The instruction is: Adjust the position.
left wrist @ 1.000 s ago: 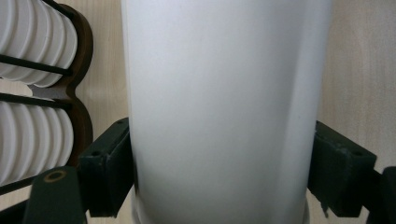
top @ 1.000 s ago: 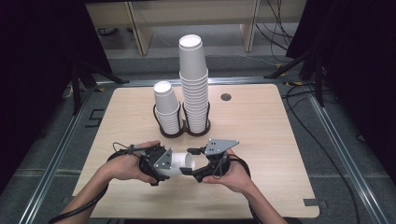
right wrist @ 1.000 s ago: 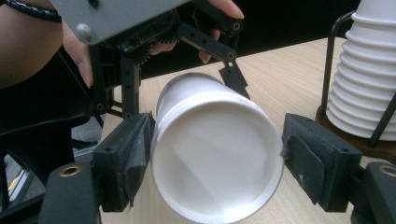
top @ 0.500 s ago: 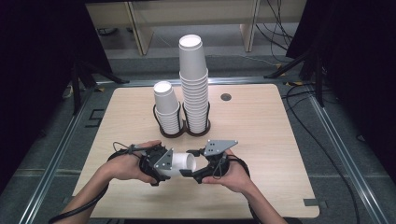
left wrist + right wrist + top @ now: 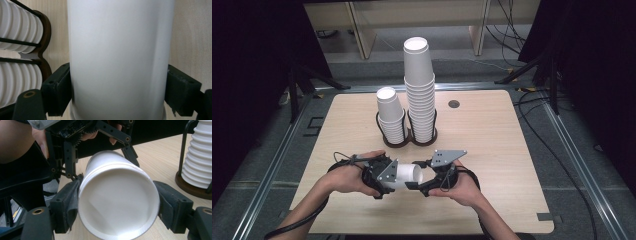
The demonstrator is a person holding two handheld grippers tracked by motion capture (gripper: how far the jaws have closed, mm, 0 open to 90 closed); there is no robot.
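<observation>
A white paper cup (image 5: 406, 175) lies level above the table's front, held between both grippers. My left gripper (image 5: 382, 177) is shut on its body; in the left gripper view the black pads (image 5: 58, 91) press the cup's (image 5: 120, 55) two sides. My right gripper (image 5: 428, 179) faces it from the right, shut on the cup's wide round end (image 5: 117, 205), one pad (image 5: 66, 205) on each side of the rim. Beyond the cup, the right gripper view shows the left gripper (image 5: 100, 135) and the hand holding it.
A dark wire holder (image 5: 404, 142) at the table's middle carries a tall stack of white cups (image 5: 419, 95) and a shorter stack (image 5: 391, 112). A small dark hole (image 5: 454, 104) lies at the back right. The light wooden table (image 5: 502, 150) ends close behind my hands.
</observation>
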